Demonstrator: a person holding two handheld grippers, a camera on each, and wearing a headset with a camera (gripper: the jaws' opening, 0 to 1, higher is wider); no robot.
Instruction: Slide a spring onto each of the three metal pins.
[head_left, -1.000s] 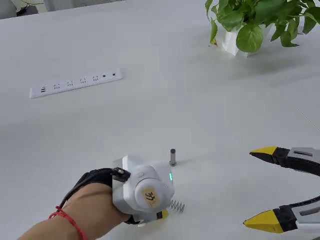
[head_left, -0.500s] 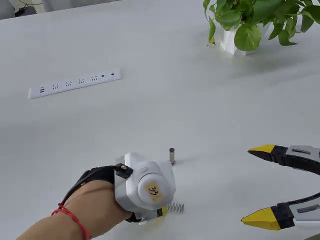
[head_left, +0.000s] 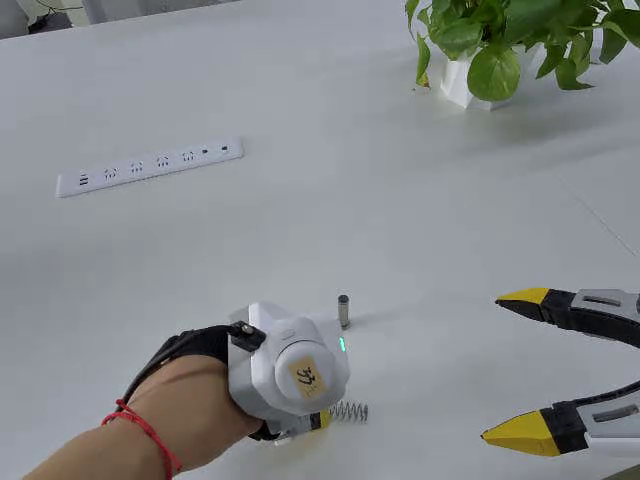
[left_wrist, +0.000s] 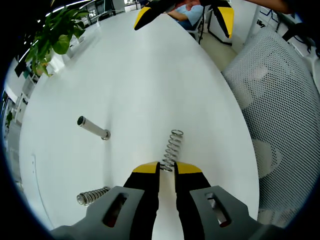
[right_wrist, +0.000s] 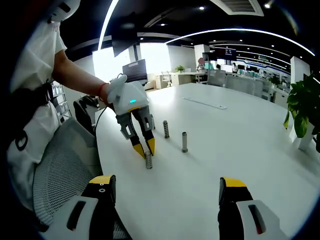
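Note:
A loose spring (head_left: 349, 411) (left_wrist: 172, 146) lies at the near table edge, and my left gripper (head_left: 318, 421) (left_wrist: 167, 167) is shut on its near end. Just beyond stands a bare metal pin (head_left: 344, 311) (left_wrist: 93, 128) (right_wrist: 184, 141). A second pin wearing a spring (left_wrist: 92, 196) (right_wrist: 166, 129) stands to the left of the jaws; the hand hides it in the head view. My right gripper (head_left: 515, 367) (right_wrist: 167, 184) hovers open to the right, yellow tips wide apart and nothing between them. The right gripper view faces the left gripper (right_wrist: 145, 148) and the spring (right_wrist: 148, 160).
A white power strip (head_left: 150, 165) lies at the far left of the white table (head_left: 330, 200). A potted plant (head_left: 495, 45) stands at the far right. A mesh chair (left_wrist: 280, 100) sits just off the near table edge.
The left hand has rolled slightly and the spring has crept a little to the left. The right gripper has barely moved.

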